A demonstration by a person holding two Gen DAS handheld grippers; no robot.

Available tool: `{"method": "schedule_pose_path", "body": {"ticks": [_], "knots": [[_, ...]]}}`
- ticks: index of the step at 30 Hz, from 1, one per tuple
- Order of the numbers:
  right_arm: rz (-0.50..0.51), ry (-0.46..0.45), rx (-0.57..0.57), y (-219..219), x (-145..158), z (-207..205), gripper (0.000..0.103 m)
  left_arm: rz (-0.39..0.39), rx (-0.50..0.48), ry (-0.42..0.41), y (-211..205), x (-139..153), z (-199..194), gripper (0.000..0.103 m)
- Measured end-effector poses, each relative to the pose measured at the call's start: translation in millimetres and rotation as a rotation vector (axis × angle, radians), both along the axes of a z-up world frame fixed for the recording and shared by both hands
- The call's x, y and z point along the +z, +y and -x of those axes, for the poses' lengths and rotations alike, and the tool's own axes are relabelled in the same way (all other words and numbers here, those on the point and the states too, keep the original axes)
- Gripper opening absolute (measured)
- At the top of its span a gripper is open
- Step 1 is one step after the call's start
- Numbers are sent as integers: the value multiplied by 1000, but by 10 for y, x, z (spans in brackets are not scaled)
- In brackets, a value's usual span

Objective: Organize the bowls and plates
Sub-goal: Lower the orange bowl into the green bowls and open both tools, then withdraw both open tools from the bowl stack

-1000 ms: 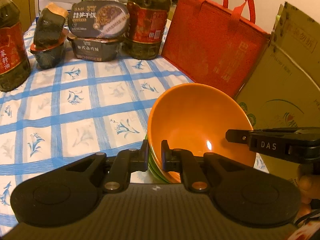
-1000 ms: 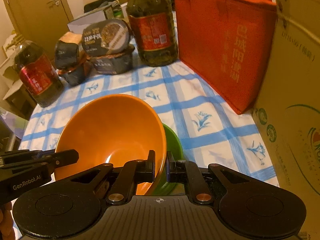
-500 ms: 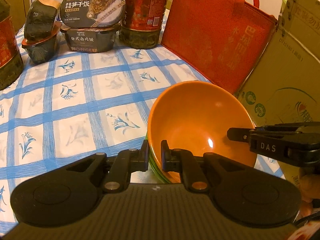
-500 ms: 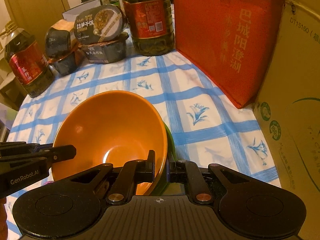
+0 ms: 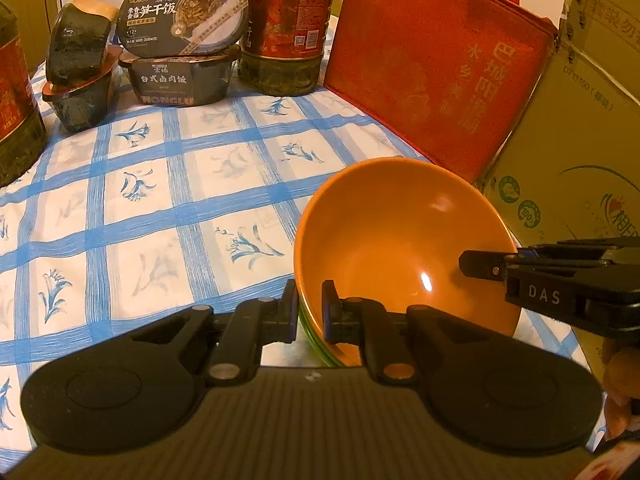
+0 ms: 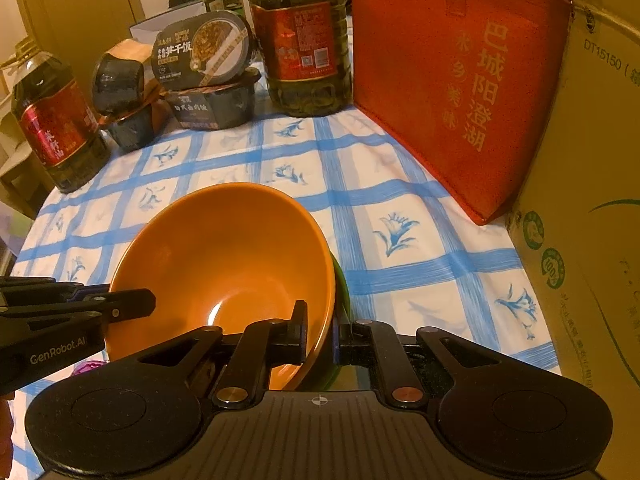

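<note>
**Two grippers clamp a stacked orange bowl**

The left gripper [image 5: 310,312] pinches the near rim of the orange bowl [image 5: 400,240], which sits nested in a green bowl [image 6: 342,292] on the blue-checked tablecloth [image 5: 160,200]. The right gripper [image 6: 322,336] is clamped on the opposite rim, over both bowls. Its side reads "DAS"; the left one's reads "GenRobot.AI". Behind stand a "HONGLU" meal box [image 5: 180,76], an oil bottle [image 6: 300,40] and a red bag [image 6: 460,80].
</note>
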State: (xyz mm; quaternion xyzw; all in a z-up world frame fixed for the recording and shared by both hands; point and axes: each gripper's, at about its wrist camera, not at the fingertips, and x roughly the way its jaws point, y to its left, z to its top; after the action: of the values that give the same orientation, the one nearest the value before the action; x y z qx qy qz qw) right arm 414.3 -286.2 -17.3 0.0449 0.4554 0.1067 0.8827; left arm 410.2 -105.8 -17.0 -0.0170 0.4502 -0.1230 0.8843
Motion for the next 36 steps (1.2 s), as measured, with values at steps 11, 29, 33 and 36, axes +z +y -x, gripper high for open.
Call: {"method": "schedule_pose_path", "body": {"ticks": [11, 29, 33, 36], "knots": [[-147, -44, -51, -174, 66, 78, 35, 23, 20, -47, 51, 108, 82, 13], [-159, -80, -75, -308, 326, 709, 64, 52, 89, -63, 202, 365, 579, 27], [-145, -86, -81, -285, 379, 992, 66, 69, 106, -58, 237, 432, 831, 37], [-147, -77, -79, -269, 400, 1195, 67, 96, 113, -51, 265, 457, 1039, 44]]}}
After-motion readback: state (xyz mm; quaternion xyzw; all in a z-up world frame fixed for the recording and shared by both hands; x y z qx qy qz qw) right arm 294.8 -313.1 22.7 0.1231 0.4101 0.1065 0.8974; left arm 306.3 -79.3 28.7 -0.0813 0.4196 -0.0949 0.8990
